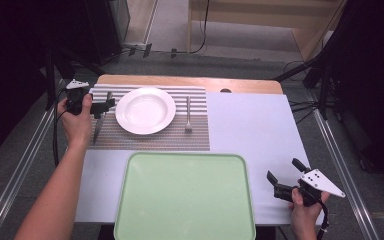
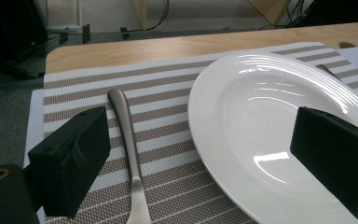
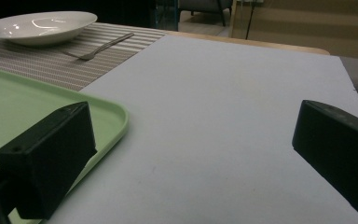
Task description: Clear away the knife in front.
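Observation:
A white plate (image 1: 145, 110) (image 2: 261, 121) sits in the middle of a striped placemat (image 1: 150, 141) (image 2: 74, 79). A metal knife (image 1: 98, 129) (image 2: 127, 135) lies to its left and a fork (image 1: 188, 117) (image 3: 100, 48) to its right. My left gripper (image 1: 107, 106) (image 2: 200, 140) is open, low over the mat's left side. The knife handle lies between its jaws, and one jaw reaches over the plate's rim. My right gripper (image 1: 283, 169) (image 3: 191, 135) stands open and empty over the bare white tabletop (image 1: 250, 125) at the front right.
An empty pale green tray (image 1: 185, 195) (image 3: 9, 102) lies at the table's front, just left of my right gripper. Behind the mat the wooden table edge (image 1: 190, 81) shows. Dark stands and cables flank the table on the floor.

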The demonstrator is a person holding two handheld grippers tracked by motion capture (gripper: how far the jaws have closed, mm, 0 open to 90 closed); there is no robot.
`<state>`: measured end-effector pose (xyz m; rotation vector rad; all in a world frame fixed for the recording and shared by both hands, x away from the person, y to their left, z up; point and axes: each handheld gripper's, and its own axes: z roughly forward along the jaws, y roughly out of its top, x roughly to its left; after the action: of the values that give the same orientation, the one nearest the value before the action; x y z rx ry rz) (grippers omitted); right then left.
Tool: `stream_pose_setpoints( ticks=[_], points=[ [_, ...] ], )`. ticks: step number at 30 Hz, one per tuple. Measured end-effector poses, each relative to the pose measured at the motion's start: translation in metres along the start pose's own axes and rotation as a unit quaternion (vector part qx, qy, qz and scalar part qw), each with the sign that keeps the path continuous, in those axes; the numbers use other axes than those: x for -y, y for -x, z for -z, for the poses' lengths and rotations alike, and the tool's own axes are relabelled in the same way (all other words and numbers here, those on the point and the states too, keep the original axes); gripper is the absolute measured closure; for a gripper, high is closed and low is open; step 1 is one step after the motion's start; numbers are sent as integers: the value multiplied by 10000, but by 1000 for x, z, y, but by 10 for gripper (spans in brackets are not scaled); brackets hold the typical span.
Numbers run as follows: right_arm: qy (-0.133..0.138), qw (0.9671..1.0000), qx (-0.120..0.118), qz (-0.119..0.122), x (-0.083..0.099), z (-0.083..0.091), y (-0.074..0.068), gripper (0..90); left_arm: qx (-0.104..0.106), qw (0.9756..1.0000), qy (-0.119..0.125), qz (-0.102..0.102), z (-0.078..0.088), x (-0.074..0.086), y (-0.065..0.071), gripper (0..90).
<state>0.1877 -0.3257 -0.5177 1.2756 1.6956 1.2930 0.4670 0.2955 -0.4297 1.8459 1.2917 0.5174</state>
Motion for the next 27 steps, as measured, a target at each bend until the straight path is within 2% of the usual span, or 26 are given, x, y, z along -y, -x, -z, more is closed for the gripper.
stream_pose_setpoints(
  ticks=[3,8,10,11,15,16,17,19,22,24,27],
  points=[
    [26,10000,-2,7,0,0,1,0,-85,9996,-277,-17,-10,-2,-5,46],
    [4,10000,-5,2,0,0,0,0,-162,9972,-725,69,-27,-6,-12,47],
    [16,10000,3,10,0,0,1,0,-183,9968,-764,108,-30,-7,-12,91],
    [20,10000,2,-8,0,0,1,0,-253,9951,-933,194,-36,-9,-13,110],
    [21,10000,-3,-21,0,0,1,0,-411,9923,-1123,335,-42,-13,-15,134],
    [21,10000,-13,-25,0,0,1,0,-411,9923,-1123,335,-42,-13,-15,134],
    [20,10000,-20,-23,0,0,1,0,-484,9900,-1237,465,-45,-15,-16,139],
    [9,10000,-18,-48,0,0,1,0,-605,9847,-1532,570,-49,-17,-19,215],
    [38,10000,-31,-30,0,0,1,0,-848,9786,-1705,783,-51,-20,-21,315],
    [39,10000,-20,-9,0,-1,2,0,-969,9752,-1848,740,-52,-20,-22,341],
    [30,10000,-24,-55,0,0,1,0,-1103,9716,-1962,737,-53,-18,-26,416]
  ],
)
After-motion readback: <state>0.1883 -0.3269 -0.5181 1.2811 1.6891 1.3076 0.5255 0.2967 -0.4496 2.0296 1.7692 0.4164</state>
